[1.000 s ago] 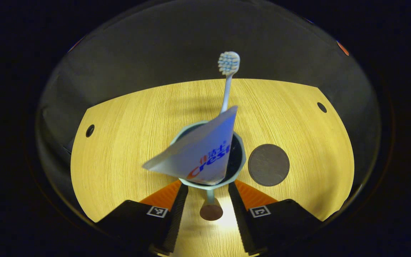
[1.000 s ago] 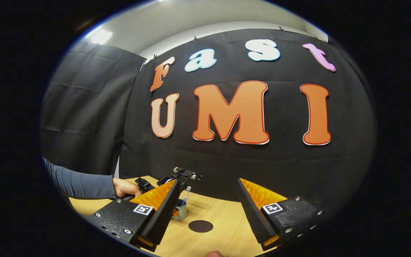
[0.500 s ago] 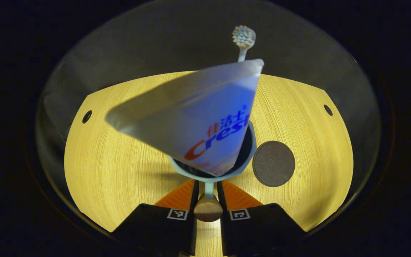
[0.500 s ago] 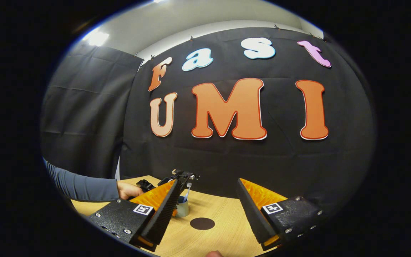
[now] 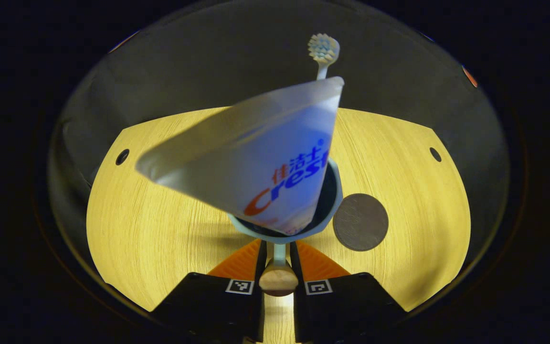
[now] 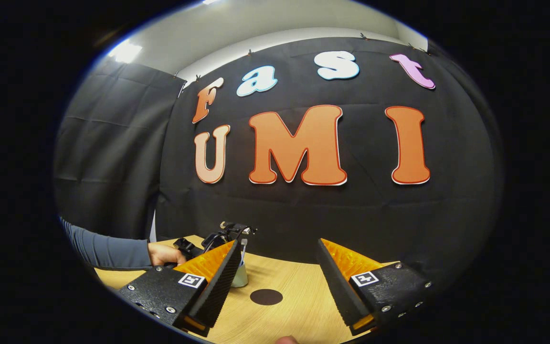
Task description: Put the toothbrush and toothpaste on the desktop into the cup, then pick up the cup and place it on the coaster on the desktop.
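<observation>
Toothbrush [image 5: 322, 50] and toothpaste [image 5: 256, 162] sit in the cup [image 5: 333, 200]; left gripper [image 5: 278, 267] fingers clamp its handle [image 5: 278, 280]; coaster [image 5: 360, 221] at 3 o'clock awaits.

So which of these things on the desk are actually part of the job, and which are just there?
Part of the job:
- cup, held by its handle
- toothpaste, standing in the cup
- toothbrush, also in the cup
- coaster, dark disc beside the cup, nothing on it
- left gripper, fingers closed on the cup handle

Just there:
- desk
- right gripper, open, holding nothing
</observation>
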The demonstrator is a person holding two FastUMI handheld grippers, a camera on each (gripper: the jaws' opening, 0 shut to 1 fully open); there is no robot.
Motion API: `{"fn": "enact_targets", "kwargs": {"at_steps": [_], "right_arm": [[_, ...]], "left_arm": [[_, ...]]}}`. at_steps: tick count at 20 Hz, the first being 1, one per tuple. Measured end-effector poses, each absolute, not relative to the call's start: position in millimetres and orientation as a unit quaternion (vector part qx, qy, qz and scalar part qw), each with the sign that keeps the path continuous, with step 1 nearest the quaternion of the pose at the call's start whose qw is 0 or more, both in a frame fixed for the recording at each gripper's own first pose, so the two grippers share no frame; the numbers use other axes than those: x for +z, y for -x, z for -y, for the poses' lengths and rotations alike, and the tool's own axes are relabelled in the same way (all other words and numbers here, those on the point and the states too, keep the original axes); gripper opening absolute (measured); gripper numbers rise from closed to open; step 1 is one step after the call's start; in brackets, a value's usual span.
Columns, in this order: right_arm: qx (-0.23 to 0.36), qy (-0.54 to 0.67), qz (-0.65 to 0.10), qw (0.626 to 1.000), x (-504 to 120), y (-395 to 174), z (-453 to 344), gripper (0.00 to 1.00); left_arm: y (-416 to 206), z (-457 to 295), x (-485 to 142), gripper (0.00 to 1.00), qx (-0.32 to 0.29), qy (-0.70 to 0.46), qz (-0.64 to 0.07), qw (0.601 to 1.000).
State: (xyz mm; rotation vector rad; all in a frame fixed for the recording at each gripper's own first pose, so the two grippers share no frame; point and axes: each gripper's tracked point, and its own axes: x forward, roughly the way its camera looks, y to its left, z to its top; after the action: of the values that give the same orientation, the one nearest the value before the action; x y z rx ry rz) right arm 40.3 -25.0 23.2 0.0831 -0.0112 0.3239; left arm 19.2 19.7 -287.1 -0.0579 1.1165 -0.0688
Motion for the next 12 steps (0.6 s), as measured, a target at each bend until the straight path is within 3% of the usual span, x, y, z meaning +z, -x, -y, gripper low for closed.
{"fn": "enact_targets", "kwargs": {"at_steps": [1, 2, 5, 6, 8, 9, 10, 12], "right_arm": [[0.160, -0.041, 0.006, 0.986, 23, -40, 26, 1.00], [0.158, -0.041, 0.006, 0.987, 23, -39, 27, 0.96], [0.157, -0.040, 0.005, 0.987, 23, -33, 32, 1.00], [0.154, -0.039, 0.005, 0.987, 22, -30, 35, 0.95], [0.149, -0.036, 0.005, 0.988, 22, -27, 42, 1.00], [0.145, -0.036, 0.004, 0.989, 21, -26, 47, 0.95], [0.142, -0.038, 0.004, 0.989, 22, -24, 52, 1.00], [0.138, -0.043, 0.002, 0.990, 20, -20, 59, 1.00]], "left_arm": [[-20, -19, -286, 0.24, -0.037, 0.024, -0.527, 0.849], [-20, -19, -286, 0.24, -0.041, 0.021, -0.523, 0.851], [-20, -14, -287, 0.24, -0.058, 0.016, -0.517, 0.854], [-21, -14, -289, 0.24, -0.064, 0.013, -0.515, 0.855], [-24, -14, -294, 0.24, -0.077, 0.006, -0.513, 0.855], [-26, -14, -295, 0.24, -0.084, 0.003, -0.511, 0.855], [-27, -14, -297, 0.24, -0.090, 0.000, -0.510, 0.855], [-29, -15, -299, 0.24, -0.100, -0.004, -0.511, 0.853]]}}
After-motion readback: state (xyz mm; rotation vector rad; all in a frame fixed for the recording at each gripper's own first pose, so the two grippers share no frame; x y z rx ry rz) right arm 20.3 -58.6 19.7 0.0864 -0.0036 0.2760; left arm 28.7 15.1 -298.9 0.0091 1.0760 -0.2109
